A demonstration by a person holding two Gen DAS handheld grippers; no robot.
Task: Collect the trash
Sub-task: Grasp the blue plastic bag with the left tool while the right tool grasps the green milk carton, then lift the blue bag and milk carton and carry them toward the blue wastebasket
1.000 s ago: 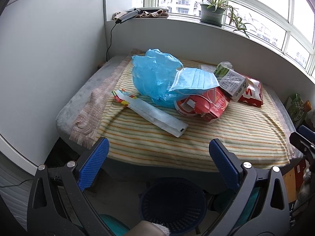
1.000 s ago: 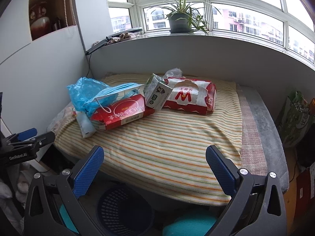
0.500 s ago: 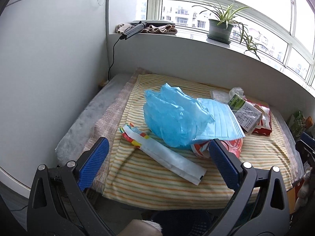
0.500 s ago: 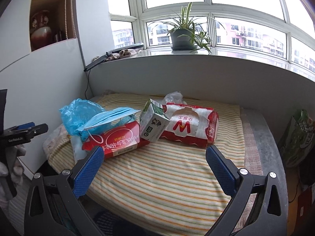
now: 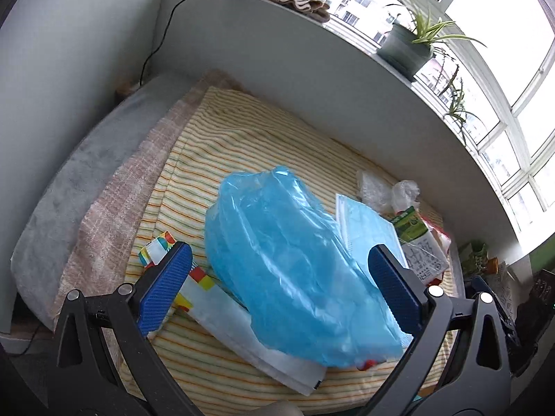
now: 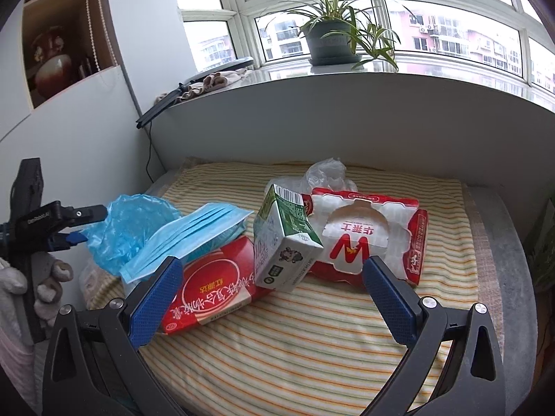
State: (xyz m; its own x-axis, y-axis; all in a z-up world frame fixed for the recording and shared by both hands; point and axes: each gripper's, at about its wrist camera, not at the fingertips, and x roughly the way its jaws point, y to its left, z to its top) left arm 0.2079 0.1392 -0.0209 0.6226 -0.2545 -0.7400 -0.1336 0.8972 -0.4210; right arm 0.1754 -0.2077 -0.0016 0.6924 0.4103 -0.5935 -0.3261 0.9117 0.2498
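Note:
Trash lies on a striped mattress. A crumpled blue plastic bag sits between the open fingers of my left gripper, over a long white wrapper. A blue face mask lies on a red packet. A green-and-white milk carton leans beside a red-and-white tissue pack, with clear plastic behind. My right gripper is open and empty, just in front of the carton and red packet.
A grey wall and a window sill with a potted plant bound the far side. A white panel stands at the left. A grey blanket covers the mattress's left edge. My left gripper shows in the right wrist view.
Both grippers have moved forward and closer to the mattress. The dark basket below the edge has left view. The blue bag now lies between the left fingers.

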